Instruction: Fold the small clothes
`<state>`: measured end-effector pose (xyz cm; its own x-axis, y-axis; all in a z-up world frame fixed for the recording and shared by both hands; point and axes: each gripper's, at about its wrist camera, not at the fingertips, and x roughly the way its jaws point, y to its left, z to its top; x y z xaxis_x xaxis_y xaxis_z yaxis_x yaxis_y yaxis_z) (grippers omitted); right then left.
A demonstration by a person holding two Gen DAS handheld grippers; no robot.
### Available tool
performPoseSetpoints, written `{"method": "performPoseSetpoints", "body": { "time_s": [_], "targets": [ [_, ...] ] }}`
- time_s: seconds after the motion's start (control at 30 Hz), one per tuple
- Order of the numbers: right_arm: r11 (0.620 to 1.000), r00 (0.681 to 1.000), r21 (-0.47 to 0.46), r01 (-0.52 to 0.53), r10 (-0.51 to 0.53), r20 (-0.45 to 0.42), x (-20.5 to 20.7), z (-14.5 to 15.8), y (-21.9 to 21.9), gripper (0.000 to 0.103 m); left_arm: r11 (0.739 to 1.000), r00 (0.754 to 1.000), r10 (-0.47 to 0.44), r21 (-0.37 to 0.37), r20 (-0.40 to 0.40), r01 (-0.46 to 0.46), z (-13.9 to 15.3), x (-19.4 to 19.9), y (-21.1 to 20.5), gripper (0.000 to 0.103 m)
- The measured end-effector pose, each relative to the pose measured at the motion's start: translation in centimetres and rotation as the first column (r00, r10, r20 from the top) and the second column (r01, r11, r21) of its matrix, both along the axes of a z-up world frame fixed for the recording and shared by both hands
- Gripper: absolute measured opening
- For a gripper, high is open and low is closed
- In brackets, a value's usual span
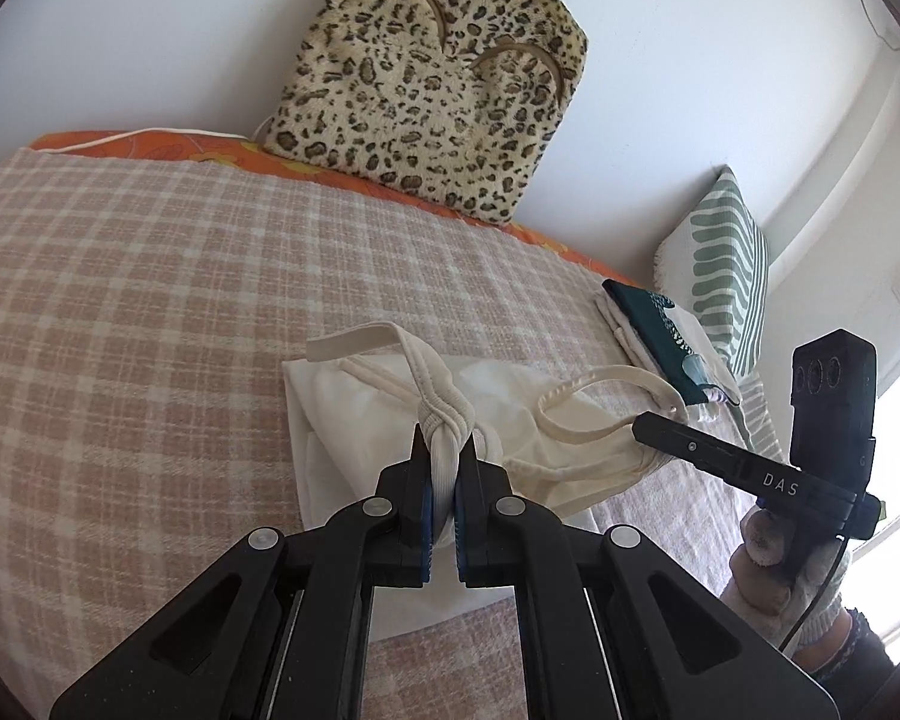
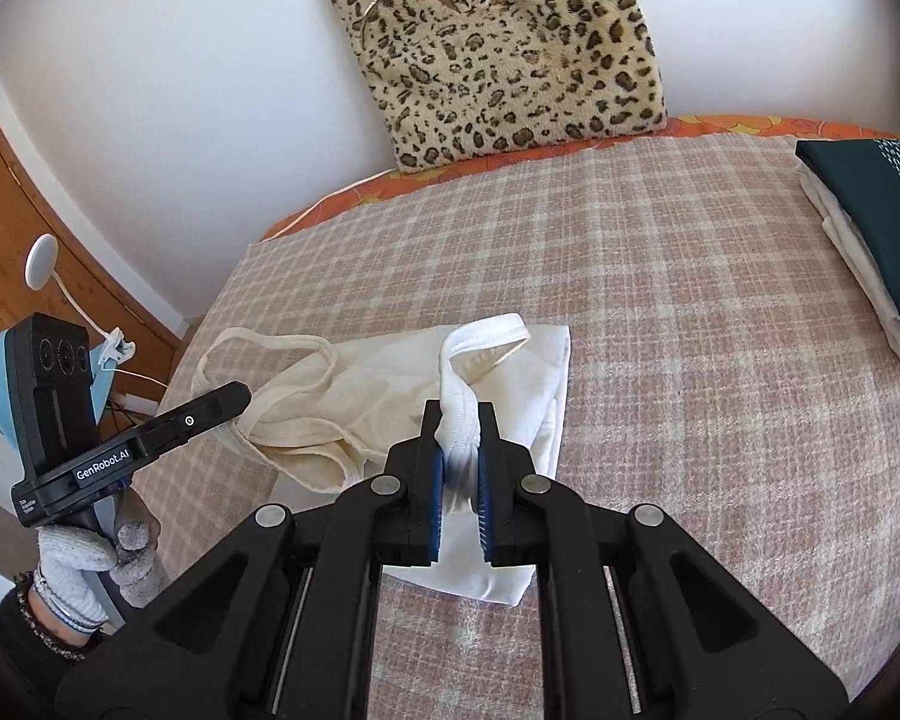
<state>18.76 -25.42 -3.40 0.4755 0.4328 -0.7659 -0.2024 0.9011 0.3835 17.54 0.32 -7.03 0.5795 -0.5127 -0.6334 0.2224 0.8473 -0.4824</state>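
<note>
Bedding fills most of my view: a bed (image 1: 150,300) under a pink-and-cream checked blanket, a leopard-print cushion (image 1: 432,90) propped against the wall at its far edge. A stack of folded clothes (image 2: 864,228) sits well off to the right. Nearer me lies the cream tank top (image 2: 342,414), small, soft and ribbed at the edges, partly folded over itself with its thin shoulder straps looping loose. It rests on the blanket directly ahead of both tools. My left tongs (image 1: 444,462) are closed on a bunched ribbed strap, lifting it off the cloth. My right tongs (image 2: 459,438) are pinched around another gathered white strap, just above the folded body.
</note>
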Motion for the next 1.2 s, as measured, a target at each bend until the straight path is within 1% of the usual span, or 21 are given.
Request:
{"method": "performPoseSetpoints", "body": {
  "time_s": [0.13,0.23,0.27,0.33,0.37,0.4,0.43,0.47,0.53,0.6,0.67,0.73,0.8,0.9,0.93,1.0,1.07,1.13,1.2],
  "targets": [
    [1.0,1.0,-0.02,-0.011,0.011,-0.025,-0.9,-1.6,0.0,0.01,0.998,1.0,-0.013,0.065,-0.019,0.014,-1.3,-0.8,-0.3,0.004],
    [0.999,0.999,-0.028,-0.021,0.02,-0.049,-1.5,-2.4,-0.1,0.011,0.996,0.999,-0.023,0.087,-0.04,0.026,-2.0,-1.4,-0.2,0.007],
    [0.998,0.998,-0.043,-0.038,0.035,-0.056,-1.7,-2.6,0.1,0.011,0.995,0.998,-0.031,0.098,-0.048,0.035,-2.2,-1.6,-0.2,0.012],
    [0.991,0.997,-0.117,-0.069,0.064,-0.046,-2.4,-2.8,0.6,0.012,0.991,0.998,-0.039,0.125,-0.058,0.046,-2.4,-2.1,-0.1,0.014],
    [0.985,0.995,-0.144,-0.09,0.084,-0.051,-2.8,-3.0,0.8,0.013,0.989,0.997,-0.039,0.142,-0.068,0.049,-2.5,-2.3,-0.1,0.02],
    [0.981,0.993,-0.157,-0.112,0.103,-0.066,-3.1,-3.2,1.0,0.014,0.986,0.996,-0.033,0.163,-0.082,0.046,-2.6,-2.5,-0.1,0.033],
    [0.976,0.99,-0.17,-0.133,0.121,-0.078,-3.5,-3.4,1.1,0.014,0.984,0.996,-0.028,0.176,-0.09,0.043,-2.7,-2.8,0.1,0.038],
    [0.97,0.987,-0.191,-0.154,0.139,-0.086,-3.9,-3.5,1.3,0.014,0.983,0.995,-0.035,0.179,-0.091,0.051,-2.8,-3.2,0.2,0.04],
    [0.954,0.979,-0.228,-0.196,0.177,-0.1,-4.6,-3.4,1.5,0.015,0.976,0.994,-0.049,0.208,-0.094,0.067,-2.9,-4.0,0.3,0.04],
    [0.94,0.971,-0.251,-0.23,0.204,-0.126,-5.3,-3.2,1.5,0.016,0.971,0.993,-0.067,0.221,-0.101,0.088,-2.9,-4.8,0.7,0.04],
    [0.929,0.964,-0.268,-0.254,0.221,-0.147,-5.7,-2.9,1.2,0.028,0.97,0.991,-0.079,0.223,-0.104,0.101,-2.7,-5.6,1.1,0.04],
    [0.925,0.966,-0.288,-0.25,0.218,-0.138,-6.2,-2.1,0.7,0.031,0.971,0.992,-0.085,0.213,-0.095,0.103,-2.2,-6.5,1.6,0.04],
    [0.933,0.971,-0.273,-0.234,0.21,-0.115,-6.6,-0.9,0.1,0.031,0.972,0.995,-0.084,0.213,-0.062,0.095,-1.4,-7.0,2.1,0.04],
    [0.951,0.985,-0.255,-0.174,0.171,-0.033,-6.4,1.3,-0.5,0.031,0.968,0.997,-0.075,0.243,0.017,0.069,0.2,-6.8,2.1,0.04],
    [0.954,0.987,-0.255,-0.157,0.163,0.002,-6.2,1.9,-0.3,0.031,0.97,0.997,-0.069,0.236,0.034,0.06,0.6,-6.4,2.1,0.04],
    [0.958,0.989,-0.255,-0.127,0.143,0.044,-5.4,2.6,0.1,0.031,0.979,0.997,-0.054,0.2,0.056,0.041,1.4,-5.3,2.0,0.039],
    [0.965,0.99,-0.238,-0.11,0.128,0.061,-4.2,2.5,0.8,0.031,0.981,0.996,-0.059,0.188,0.072,0.044,1.9,-4.0,1.1,0.038],
    [0.972,0.992,-0.214,-0.1,0.113,0.049,-2.8,2.0,1.6,0.031,0.979,0.994,-0.069,0.198,0.086,0.051,2.1,-2.6,-0.3,0.038],
    [0.979,0.993,-0.178,-0.1,0.109,0.043,-1.6,1.5,2.5,0.031,0.978,0.993,-0.094,0.193,0.077,0.078,1.7,-1.0,-1.6,0.034]
  ]
}}
